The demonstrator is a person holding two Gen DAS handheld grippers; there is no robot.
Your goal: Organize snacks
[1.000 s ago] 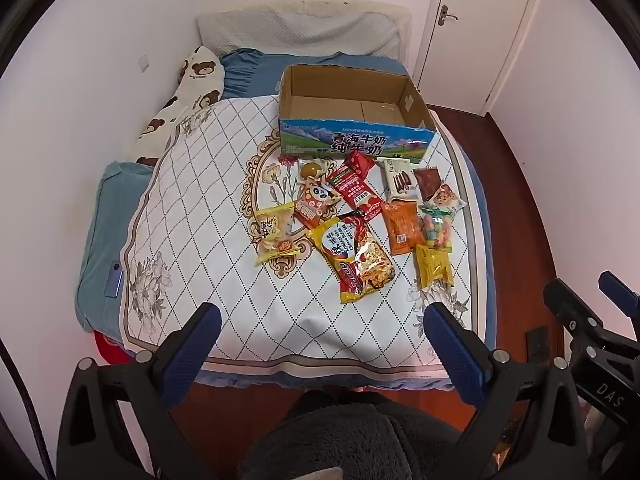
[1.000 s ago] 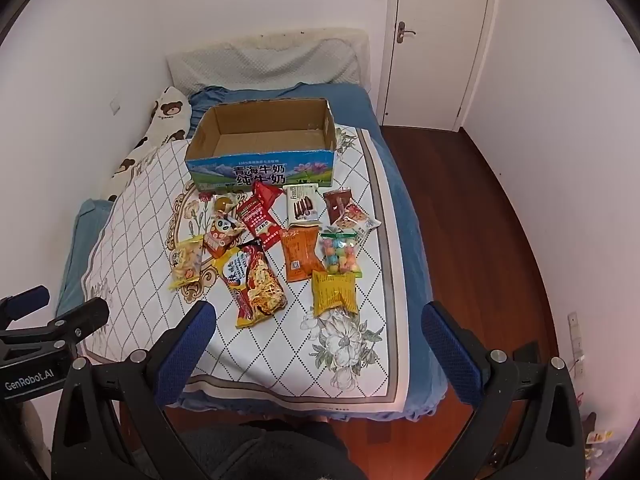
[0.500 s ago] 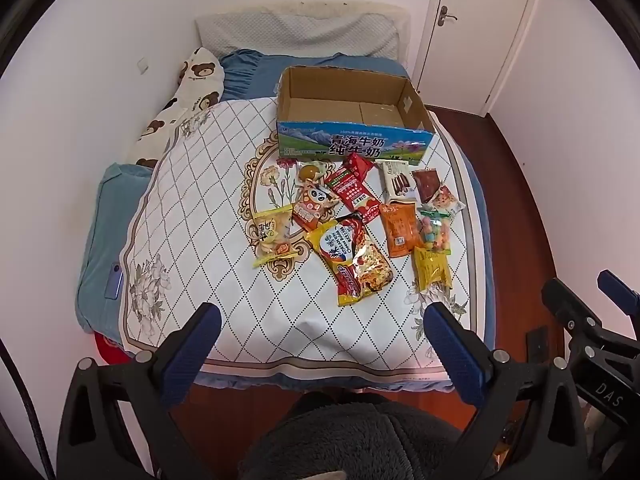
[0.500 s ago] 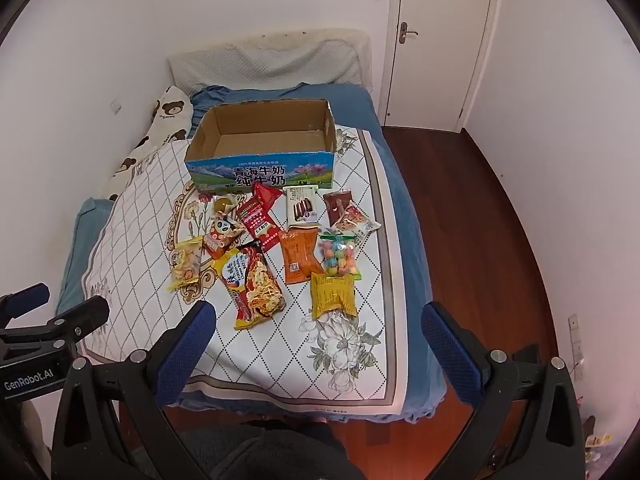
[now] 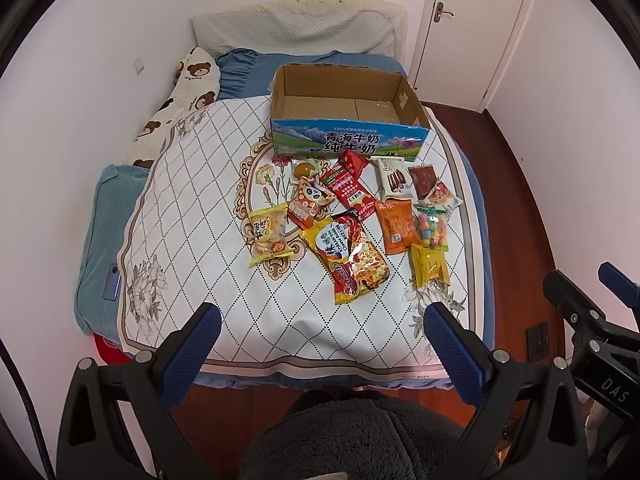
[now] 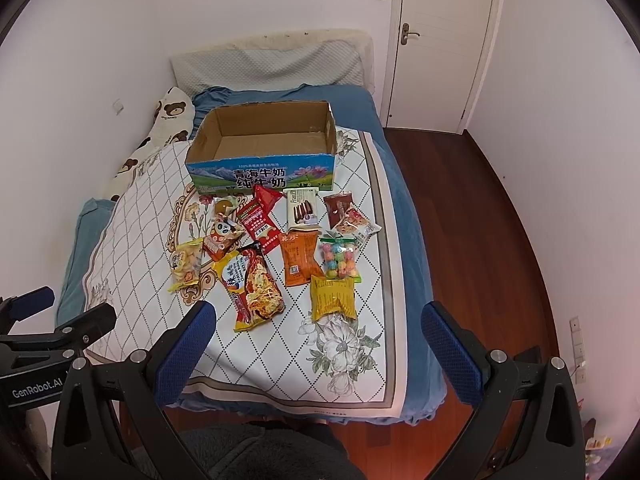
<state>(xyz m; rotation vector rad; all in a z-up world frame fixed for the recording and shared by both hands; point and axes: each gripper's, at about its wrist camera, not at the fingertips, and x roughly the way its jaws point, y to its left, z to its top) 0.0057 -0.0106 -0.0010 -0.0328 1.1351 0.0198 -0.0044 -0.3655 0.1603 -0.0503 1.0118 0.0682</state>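
Observation:
Several snack packets lie in a loose heap on the quilted bed cover (image 5: 192, 216): a big noodle bag (image 5: 350, 258) (image 6: 254, 288), an orange packet (image 5: 395, 226) (image 6: 299, 258), a yellow packet (image 5: 429, 266) (image 6: 333, 297), a candy bag (image 6: 339, 260) and a biscuit box (image 6: 303, 208). Behind them stands an empty cardboard box (image 5: 346, 114) (image 6: 262, 148), top open. My left gripper (image 5: 320, 344) and right gripper (image 6: 318, 344) both hover open above the bed's foot, well short of the snacks, holding nothing.
A bear-print pillow (image 5: 180, 104) and a grey pillow (image 6: 272, 66) lie at the bed's head. White walls close in on the left; a closed door (image 6: 440, 40) and wooden floor (image 6: 480, 220) are on the right. A dark fleece-covered part of the person (image 5: 352, 440) sits below the grippers.
Both views have drifted very slightly toward the bed. Snacks and box have not moved, and both grippers stay open.

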